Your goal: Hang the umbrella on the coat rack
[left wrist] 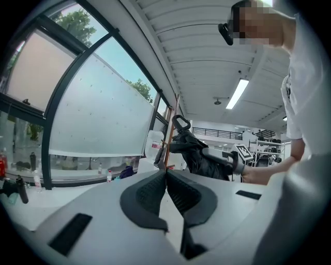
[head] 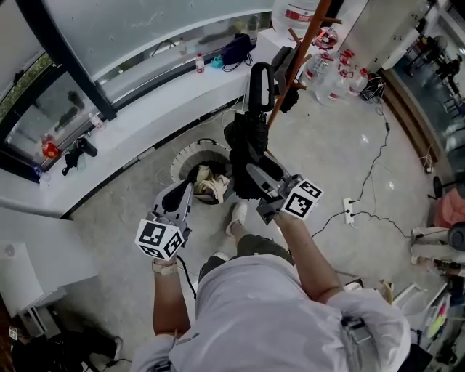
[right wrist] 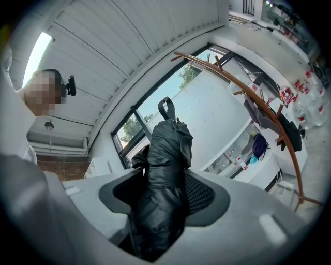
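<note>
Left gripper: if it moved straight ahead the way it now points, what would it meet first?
Probably the coat rack's pole, which stands just beyond the jaw tips and left of the umbrella, though depth is unclear.

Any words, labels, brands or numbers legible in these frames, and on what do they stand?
No text can be read.
Jug: red label, too blurred.
Bottles on the floor: red labels, too small.
Ledge bottle: too small.
Marker cubes: black-and-white square patterns only, no letters.
</note>
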{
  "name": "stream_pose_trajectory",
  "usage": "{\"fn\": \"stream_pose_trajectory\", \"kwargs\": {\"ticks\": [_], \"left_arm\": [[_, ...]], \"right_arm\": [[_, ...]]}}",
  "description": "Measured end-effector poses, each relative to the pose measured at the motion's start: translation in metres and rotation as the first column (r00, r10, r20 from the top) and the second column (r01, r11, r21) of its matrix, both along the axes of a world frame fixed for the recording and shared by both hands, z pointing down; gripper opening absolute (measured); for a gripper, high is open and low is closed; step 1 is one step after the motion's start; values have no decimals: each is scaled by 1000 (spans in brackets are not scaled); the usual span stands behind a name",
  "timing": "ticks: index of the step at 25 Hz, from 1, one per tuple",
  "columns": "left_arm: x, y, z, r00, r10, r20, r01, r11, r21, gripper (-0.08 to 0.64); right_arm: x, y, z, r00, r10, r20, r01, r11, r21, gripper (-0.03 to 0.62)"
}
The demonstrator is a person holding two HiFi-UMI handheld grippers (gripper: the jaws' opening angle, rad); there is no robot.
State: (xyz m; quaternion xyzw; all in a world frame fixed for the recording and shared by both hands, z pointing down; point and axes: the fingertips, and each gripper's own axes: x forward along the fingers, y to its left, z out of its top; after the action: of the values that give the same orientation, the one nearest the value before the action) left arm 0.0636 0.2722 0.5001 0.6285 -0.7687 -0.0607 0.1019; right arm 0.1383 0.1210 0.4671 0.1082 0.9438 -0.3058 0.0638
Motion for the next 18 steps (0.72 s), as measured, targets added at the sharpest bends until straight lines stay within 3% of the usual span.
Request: {"fn": "stream_pose_trajectory", "kwargs": {"ticks": [6,18], "left_arm": [[-56,-60,6,1000,7,-2,-7,1000,-22,3],[-164,-198,-28,1000,-13,22,14,1000,-9,3]], "right_arm": [[-58,-59,6,1000,-1,18,1,1000,-10,244],[-173,-192,-27,998,-20,63,19,1000,8,244]]}}
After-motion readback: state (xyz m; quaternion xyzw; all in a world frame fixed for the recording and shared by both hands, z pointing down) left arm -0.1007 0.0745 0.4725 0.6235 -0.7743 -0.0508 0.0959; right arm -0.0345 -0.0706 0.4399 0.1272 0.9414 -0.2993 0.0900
